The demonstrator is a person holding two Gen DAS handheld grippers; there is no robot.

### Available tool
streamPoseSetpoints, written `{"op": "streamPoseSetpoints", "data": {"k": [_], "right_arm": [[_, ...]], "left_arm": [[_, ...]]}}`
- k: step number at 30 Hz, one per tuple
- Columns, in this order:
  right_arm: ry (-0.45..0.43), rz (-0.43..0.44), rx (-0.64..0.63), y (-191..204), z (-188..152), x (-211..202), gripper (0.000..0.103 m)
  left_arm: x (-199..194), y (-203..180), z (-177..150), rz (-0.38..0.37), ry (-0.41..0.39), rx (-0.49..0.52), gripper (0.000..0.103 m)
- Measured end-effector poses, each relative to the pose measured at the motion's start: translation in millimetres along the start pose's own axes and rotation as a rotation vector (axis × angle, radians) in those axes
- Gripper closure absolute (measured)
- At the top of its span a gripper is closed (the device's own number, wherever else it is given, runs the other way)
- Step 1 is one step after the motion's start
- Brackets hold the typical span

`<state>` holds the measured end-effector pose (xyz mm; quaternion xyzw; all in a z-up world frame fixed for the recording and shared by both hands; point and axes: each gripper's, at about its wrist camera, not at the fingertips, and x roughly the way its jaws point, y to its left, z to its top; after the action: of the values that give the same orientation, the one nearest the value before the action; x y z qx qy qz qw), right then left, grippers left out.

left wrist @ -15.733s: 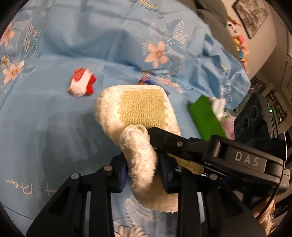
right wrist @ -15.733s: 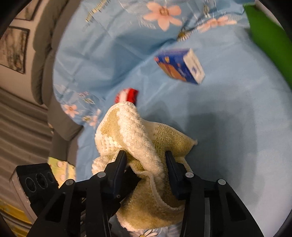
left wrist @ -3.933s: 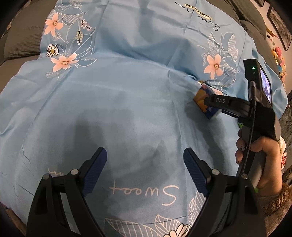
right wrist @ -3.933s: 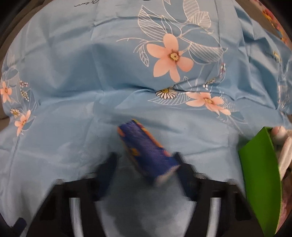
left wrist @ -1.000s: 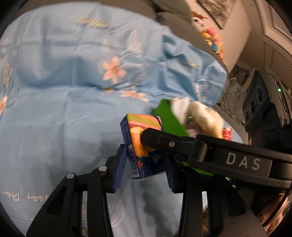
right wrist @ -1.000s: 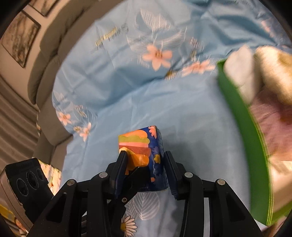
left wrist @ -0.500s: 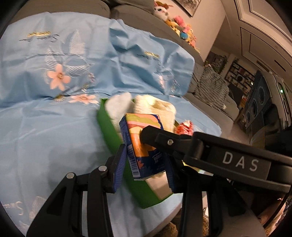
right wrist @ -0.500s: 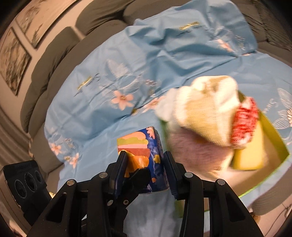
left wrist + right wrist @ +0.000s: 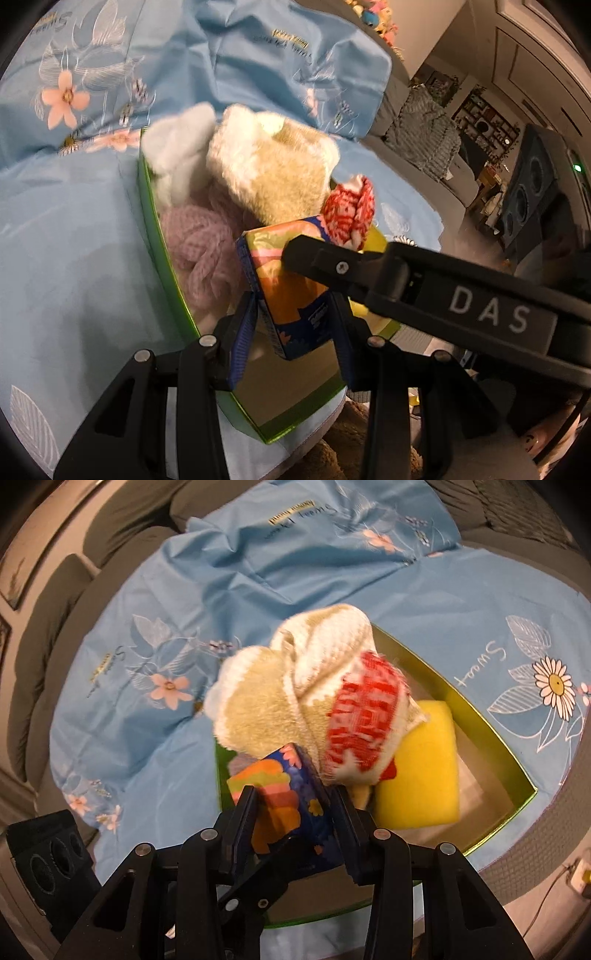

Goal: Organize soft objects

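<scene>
Gripping one blue tissue pack [image 9: 291,295] from both sides: left gripper [image 9: 291,325] and right gripper [image 9: 291,819] each have jaws narrowed onto it, pads pressed against its faces. Pack sits above the near end of the green box [image 9: 162,243], just in front of both grippers. Ahead of the pack: cream towel [image 9: 273,173], red-and-white cloth [image 9: 349,212] touching the pack's far top edge. Left wrist view alone shows pink knit item [image 9: 199,251] and white fluffy piece [image 9: 181,155] along the box's left wall. Right wrist view alone shows yellow sponge [image 9: 421,771], right of the pack, inside the box. Blue floral sheet [image 9: 258,572] under the box
</scene>
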<state>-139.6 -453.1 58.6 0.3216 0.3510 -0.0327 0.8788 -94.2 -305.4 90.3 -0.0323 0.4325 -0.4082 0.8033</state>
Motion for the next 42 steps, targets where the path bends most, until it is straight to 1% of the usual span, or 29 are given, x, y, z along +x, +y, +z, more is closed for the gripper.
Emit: {"op": "streamPoseSetpoints", "data": {"k": [2,9,11,14,16,21,23,24,26,27,29,32,34,36,39,40,41,42], "right_arm": [[0.009,-0.007,0.002,-1,0,4,0.059],[0.048,-0.018,0.010,-3,-2,17,0.059],[0.051,-0.018,0.016,-4,-1,16,0.059],[0.055,-0.023,0.019,-5,-2,17,0.059],[0.059,-0.031,0.020,-4,-2,18,0.059],[0.052,-0.027,0.027,-5,-1,17,0.059],[0.048,-0.027,0.028,-5,1,15,0.059],[0.041,-0.025,0.028,-5,1,14,0.059],[0.024,-0.026,0.030,-6,2,9,0.059],[0.018,-0.029,0.031,-6,3,6,0.059],[0.003,-0.032,0.035,-7,3,1,0.059],[-0.017,-0.021,0.045,-8,5,-8,0.058],[-0.031,-0.009,0.045,-7,6,-14,0.052],[-0.055,0.003,0.043,-5,6,-22,0.045],[-0.091,0.026,0.033,0,6,-35,0.038],[-0.099,0.031,0.026,1,6,-38,0.036],[-0.107,0.034,0.021,3,6,-41,0.031],[-0.119,0.035,0.015,5,5,-45,0.027]], "left_arm": [[4,3,0,0.002,0.007,-0.016,0.066],[4,4,-1,0.048,0.019,-0.001,0.066],[5,3,0,0.054,0.020,0.006,0.064],[6,2,-1,0.070,0.020,0.016,0.063],[6,2,-1,0.073,0.021,0.020,0.062],[6,3,-1,0.052,0.020,0.033,0.060],[5,2,-1,0.040,0.025,0.024,0.052],[4,2,-1,0.027,0.027,0.020,0.049],[0,0,-1,0.010,0.022,0.021,0.039],[-2,-1,-1,0.009,0.016,0.026,0.038],[-8,-3,1,0.021,-0.004,0.034,0.029],[-19,-8,2,0.041,-0.030,0.056,0.021],[-28,-12,3,0.060,-0.056,0.074,0.018],[-35,-14,3,0.086,-0.076,0.087,0.018],[-46,-16,4,0.113,-0.101,0.090,0.016],[-49,-15,4,0.114,-0.105,0.088,0.012],[-52,-15,3,0.114,-0.109,0.087,0.006],[-57,-15,3,0.115,-0.116,0.088,0.003]]}}
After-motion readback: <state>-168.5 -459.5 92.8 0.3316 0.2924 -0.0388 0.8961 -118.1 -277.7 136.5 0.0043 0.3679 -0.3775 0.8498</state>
